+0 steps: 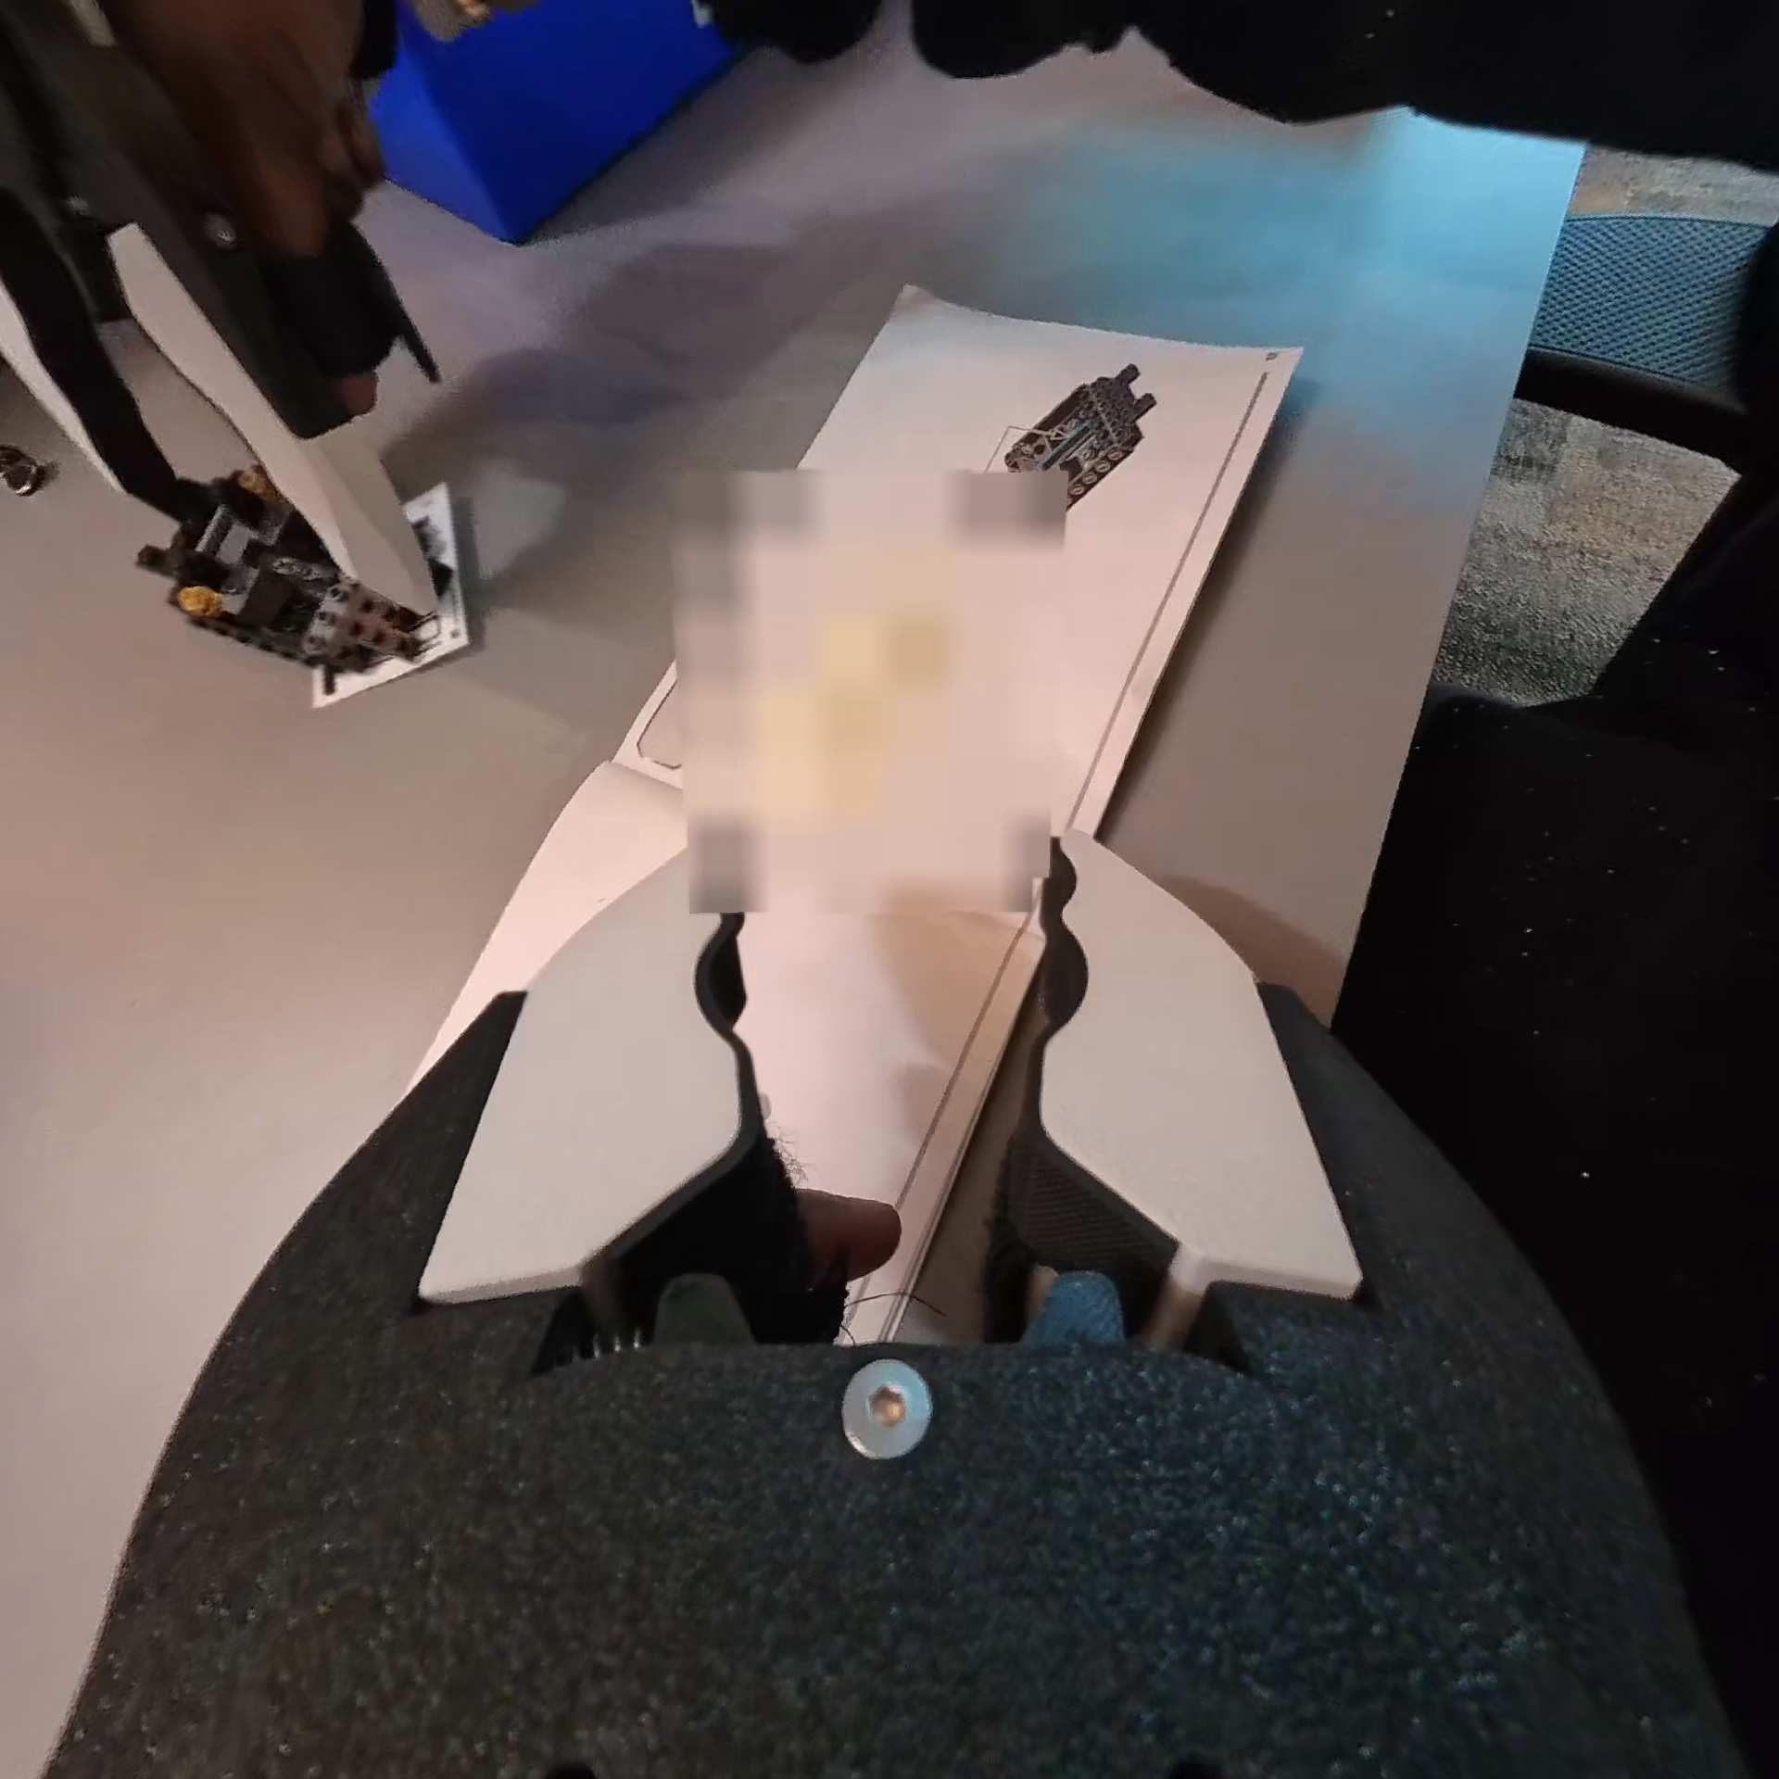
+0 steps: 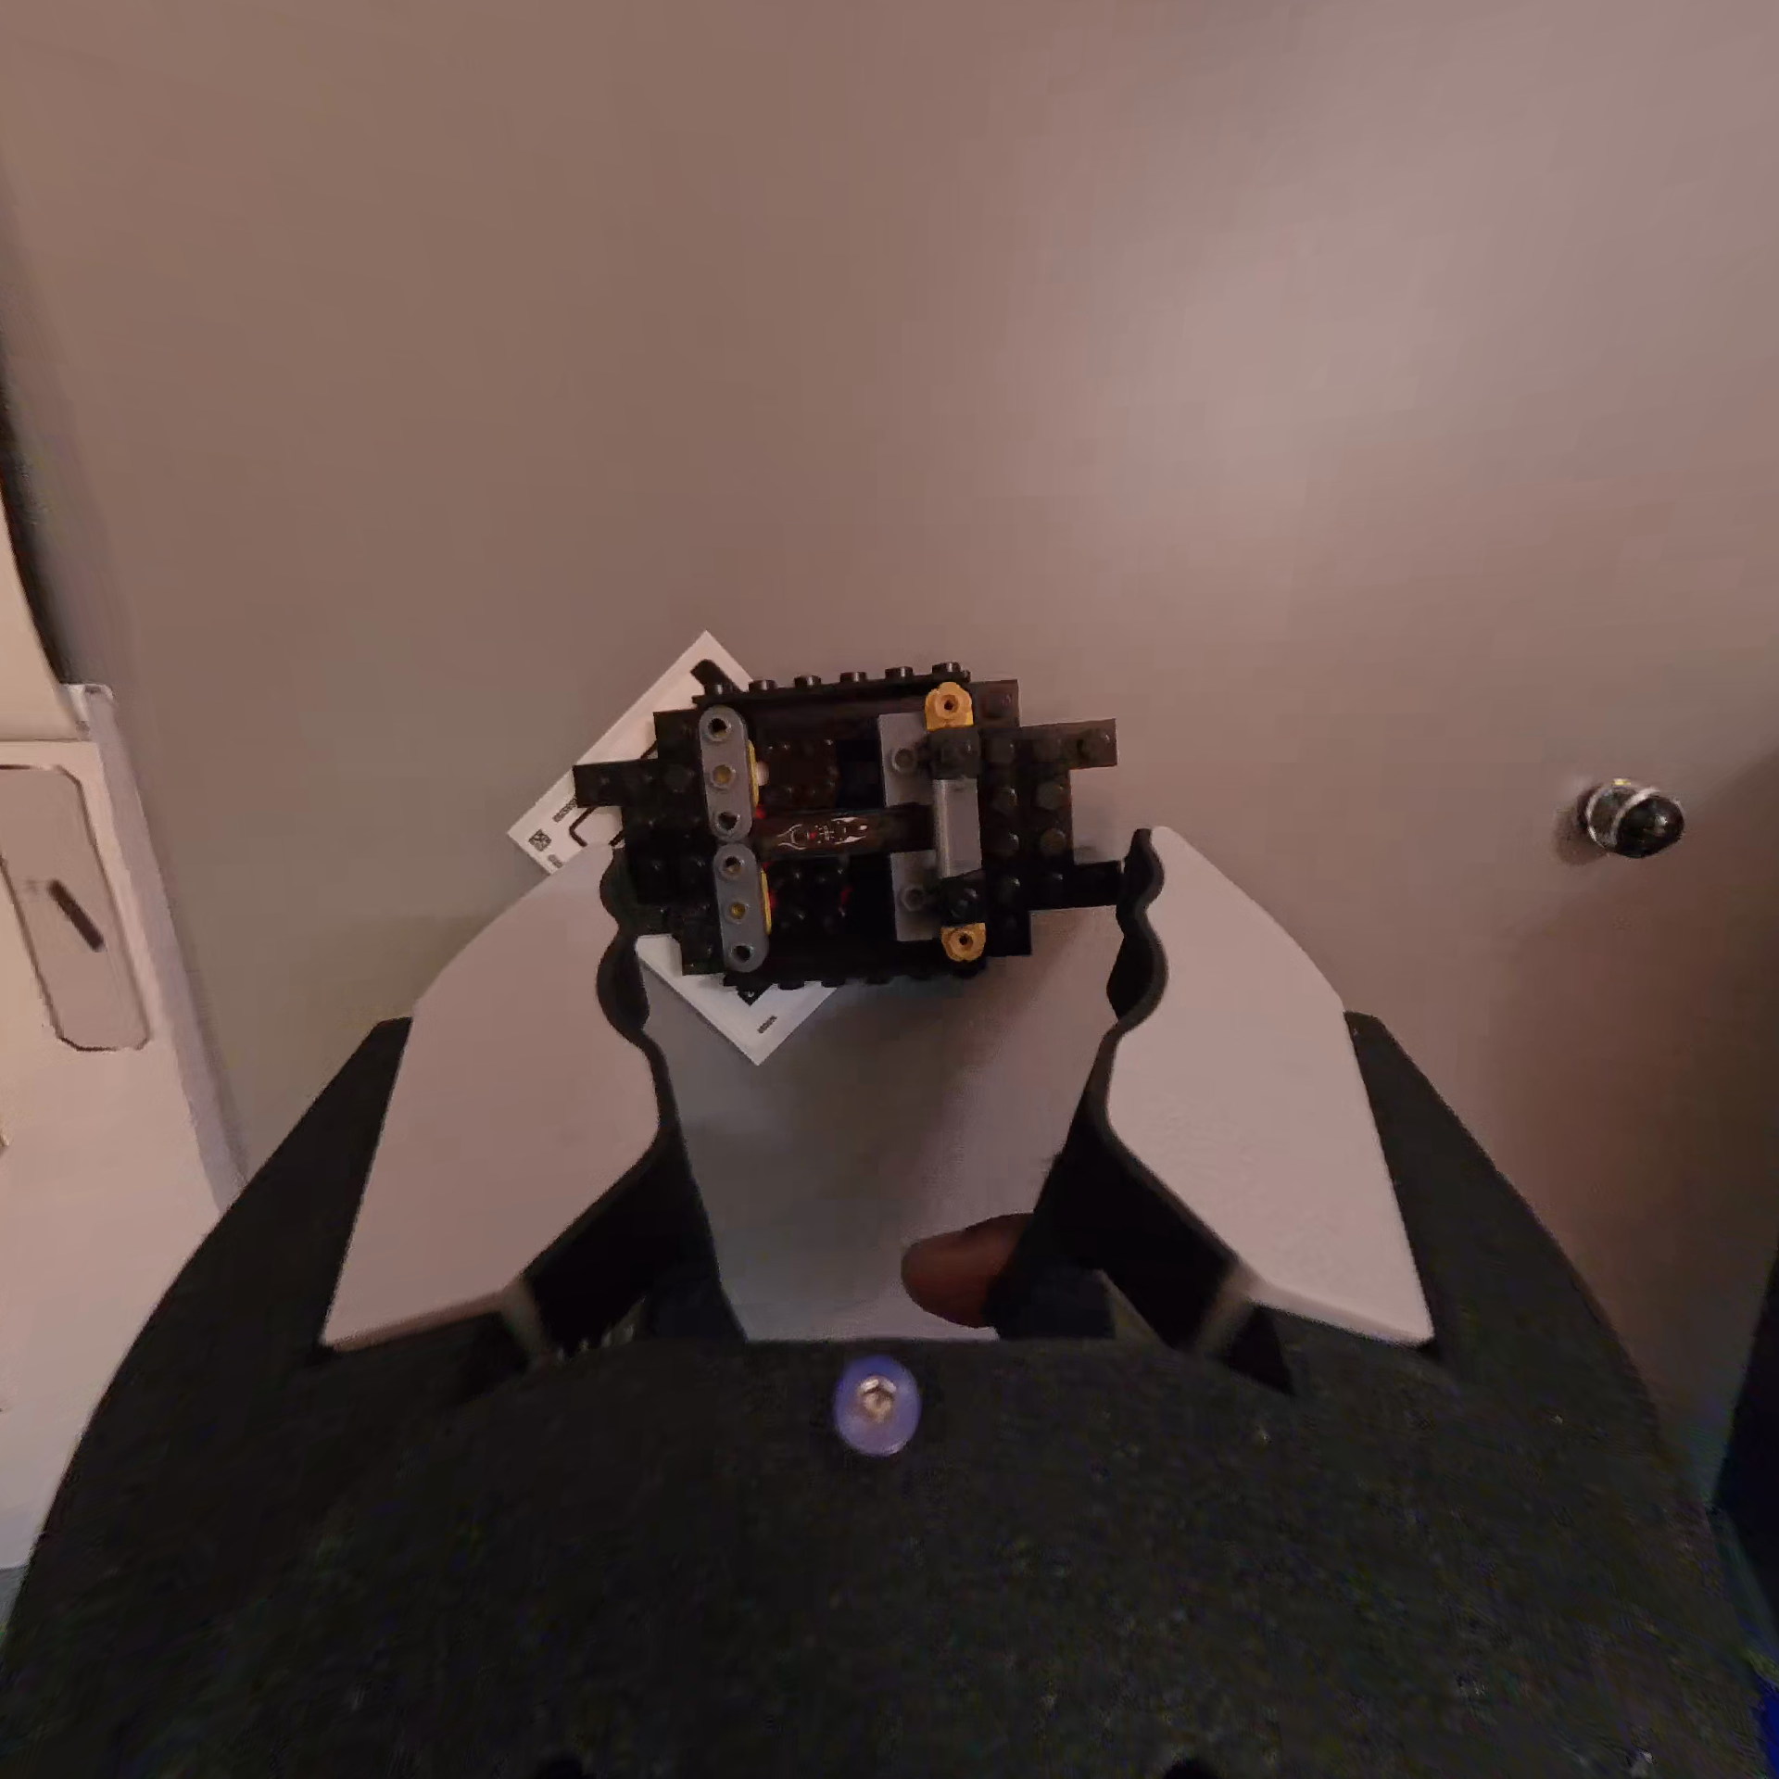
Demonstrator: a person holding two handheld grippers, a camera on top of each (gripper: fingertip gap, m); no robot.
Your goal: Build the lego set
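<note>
One partly built lego model (image 2: 847, 828) is seen on the grey bench (image 2: 1059, 385). It is mostly black, with two grey perforated beams on one side, two yellow pieces on the other and a grey bar across the middle. It lies on top of one small white printed card (image 2: 616, 770), whose corners stick out beyond it.

Two claws are counted. The right claw (image 2: 881, 890) is held over the model with its jaws apart; the left fingertip is touching or just beside the model's edge, and the right fingertip lies just beside a black plate that juts from the other edge. Whether either is pressed against the bricks cannot be told. In the left wrist view this same claw is seen at upper left, a white finger (image 1: 366, 539) resting at the model (image 1: 279, 587).

The left claw (image 1: 895, 895) is held with its jaws apart over one open instruction booklet (image 1: 1155, 539), nothing being gripped between them. The booklet is laid near the bench edge, well apart from the model, and a blurred patch covers part of its page.

One small round metallic piece (image 2: 1632, 820) is found alone on the bench, off to the right of the model. One blue box (image 1: 549, 106) stands at the far side; its contents cannot be seen. A white carton (image 2: 67, 963) is partly visible at the left edge of the right wrist view.
</note>
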